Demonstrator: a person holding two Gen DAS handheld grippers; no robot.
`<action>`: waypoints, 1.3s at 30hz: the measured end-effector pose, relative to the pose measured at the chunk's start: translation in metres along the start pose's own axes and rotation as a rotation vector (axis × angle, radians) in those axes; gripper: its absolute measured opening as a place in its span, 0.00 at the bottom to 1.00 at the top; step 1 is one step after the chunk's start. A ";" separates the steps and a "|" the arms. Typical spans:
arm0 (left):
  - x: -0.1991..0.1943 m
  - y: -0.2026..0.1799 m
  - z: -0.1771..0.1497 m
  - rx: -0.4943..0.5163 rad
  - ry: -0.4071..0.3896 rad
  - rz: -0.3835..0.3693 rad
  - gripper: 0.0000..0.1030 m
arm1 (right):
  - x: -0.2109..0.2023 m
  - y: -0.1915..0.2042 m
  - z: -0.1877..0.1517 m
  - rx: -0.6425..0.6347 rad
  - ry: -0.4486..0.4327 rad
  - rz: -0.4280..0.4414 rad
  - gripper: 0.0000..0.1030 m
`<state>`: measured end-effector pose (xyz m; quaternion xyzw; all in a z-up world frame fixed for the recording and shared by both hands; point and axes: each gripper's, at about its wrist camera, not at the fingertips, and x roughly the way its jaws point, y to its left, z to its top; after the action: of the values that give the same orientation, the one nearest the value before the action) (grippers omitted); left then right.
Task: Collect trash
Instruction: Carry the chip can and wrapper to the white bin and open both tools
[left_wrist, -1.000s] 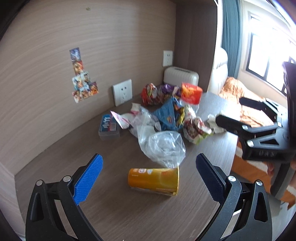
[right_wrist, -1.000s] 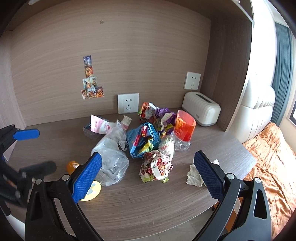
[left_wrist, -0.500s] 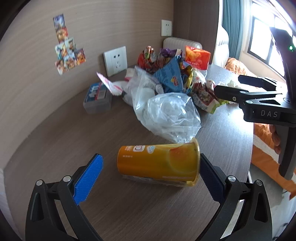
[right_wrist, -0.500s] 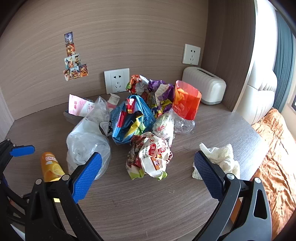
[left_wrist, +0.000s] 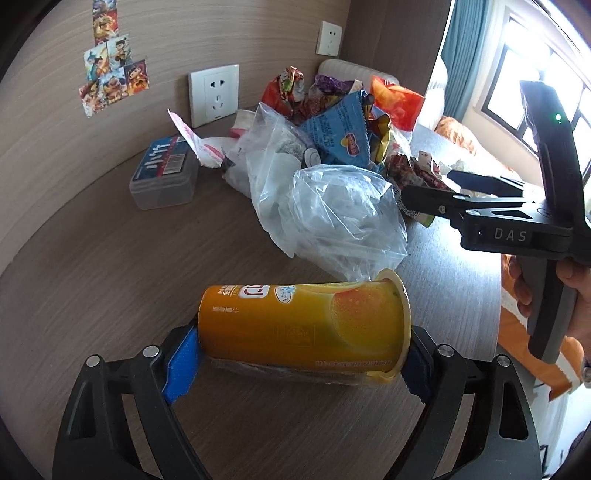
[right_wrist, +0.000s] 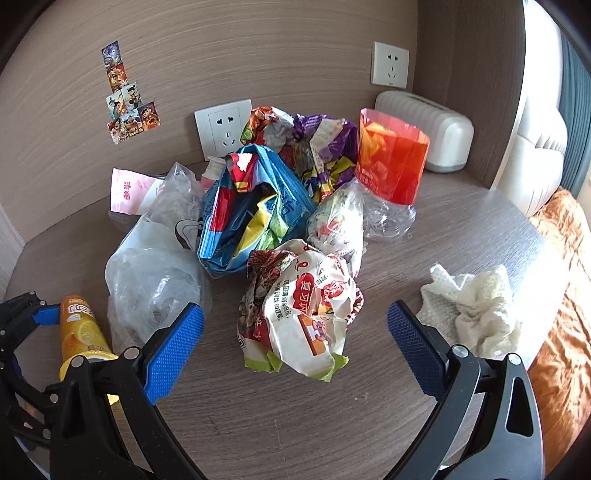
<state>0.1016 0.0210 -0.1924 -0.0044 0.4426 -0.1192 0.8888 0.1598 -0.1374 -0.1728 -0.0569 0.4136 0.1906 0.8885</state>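
An orange paper cup (left_wrist: 303, 325) lies on its side on the wooden desk (left_wrist: 110, 280). My left gripper (left_wrist: 299, 347) spans it lengthwise. Its jaws are closing, with one blue pad (left_wrist: 183, 360) against the cup's base and the other at its rim. The same cup (right_wrist: 79, 328) shows at the lower left of the right wrist view. My right gripper (right_wrist: 295, 310) hangs over a crumpled white-and-red snack wrapper (right_wrist: 303, 306). Its jaws are closing, the wrapper lies between them, and neither pad touches it. In the left wrist view the right gripper (left_wrist: 428, 184) reaches in from the right.
A trash pile fills the desk's middle: a clear plastic bag (left_wrist: 340, 218), a blue snack bag (right_wrist: 251, 206), an orange-red bag (right_wrist: 391, 162). A crumpled paper towel (right_wrist: 472, 306) lies right, near the desk edge. A clear box (left_wrist: 162, 177) and white appliance (right_wrist: 436, 125) stand by the wall.
Both grippers have come down toward the desk. The left one has closed in around the orange cup until its pads meet the ends. The right one now hangs over the crumpled wrapper, jaws slightly narrower.
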 end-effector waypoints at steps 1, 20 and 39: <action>0.000 0.000 0.000 0.001 0.000 -0.001 0.83 | 0.002 0.000 -0.001 0.001 0.012 0.013 0.85; -0.049 -0.038 0.014 0.101 -0.100 -0.059 0.83 | -0.094 -0.017 -0.016 0.074 -0.123 -0.029 0.42; -0.013 -0.303 -0.021 0.490 -0.072 -0.450 0.83 | -0.234 -0.173 -0.199 0.333 -0.016 -0.390 0.42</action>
<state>0.0151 -0.2681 -0.1607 0.1074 0.3570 -0.4150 0.8299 -0.0524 -0.4168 -0.1348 0.0128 0.4134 -0.0547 0.9088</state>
